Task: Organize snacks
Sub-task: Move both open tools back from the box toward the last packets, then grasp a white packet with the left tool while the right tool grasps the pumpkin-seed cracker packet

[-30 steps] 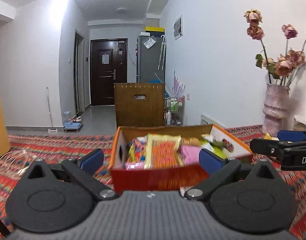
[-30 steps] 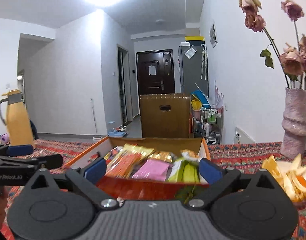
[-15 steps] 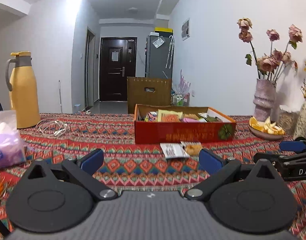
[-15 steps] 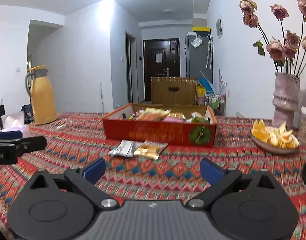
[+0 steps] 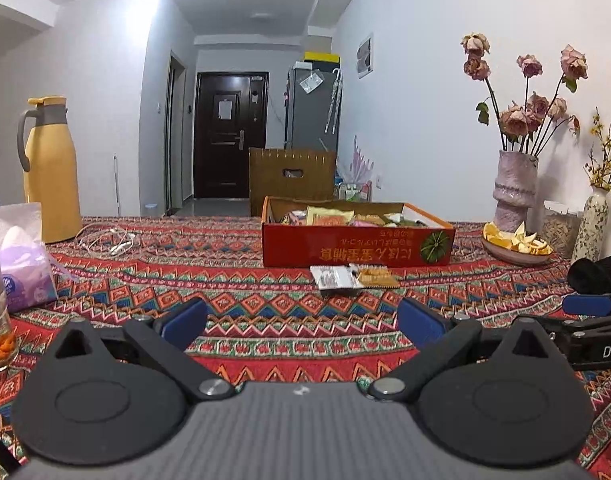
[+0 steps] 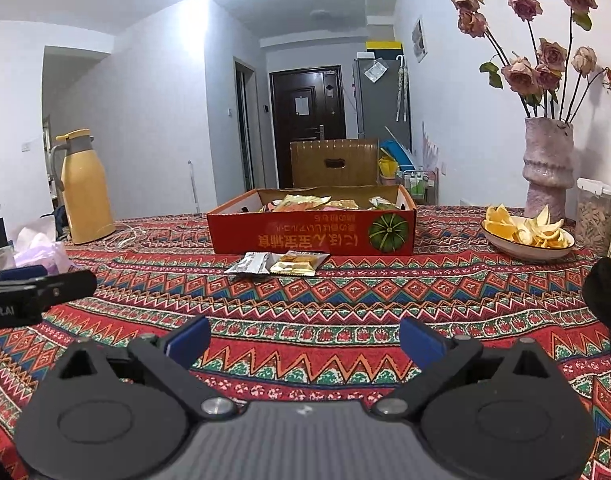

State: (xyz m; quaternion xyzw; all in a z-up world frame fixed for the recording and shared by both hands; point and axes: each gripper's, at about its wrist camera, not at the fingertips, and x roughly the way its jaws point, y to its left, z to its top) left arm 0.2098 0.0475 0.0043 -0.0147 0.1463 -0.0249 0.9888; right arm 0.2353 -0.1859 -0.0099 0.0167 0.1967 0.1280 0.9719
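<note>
Both grippers are held low and level over the patterned tablecloth (image 6: pixel 345 296), pointing forward toward the red snack box (image 6: pixel 311 236), which serves as the reference here.

Left gripper (image 5: pixel 301 318): fingers spread wide, blue pads well apart, nothing between them. It sits well short of the box, on the near side. In the right wrist view its body shows at the left edge, side-on and level with the table.

Right gripper (image 6: pixel 303 342): likewise spread wide and empty, well short of the box. In the left wrist view it shows at the right edge, beside the left unit. A dark shape at the far right of the right wrist view may be a sleeve — the view there is too poor to say.

The box stands open-topped on the cloth, with assorted packets lying inside it. Two loose packets lie flat just in front of its near wall, touching or slightly overlapping each other: a silver packet (image 6: pixel 249 263) to the left and a gold cracker packet (image 6: pixel 299 263) to the right. Neither is held.

Right of the box, a bowl of orange peel (image 6: pixel 527 236) sits apart from it; behind the bowl stands a pink vase (image 6: pixel 547 168) of dried roses. Left of the box, well apart, stand a yellow thermos jug (image 6: pixel 85 188) and — nearer the camera — a tissue pack (image 5: pixel 21 260).
</note>
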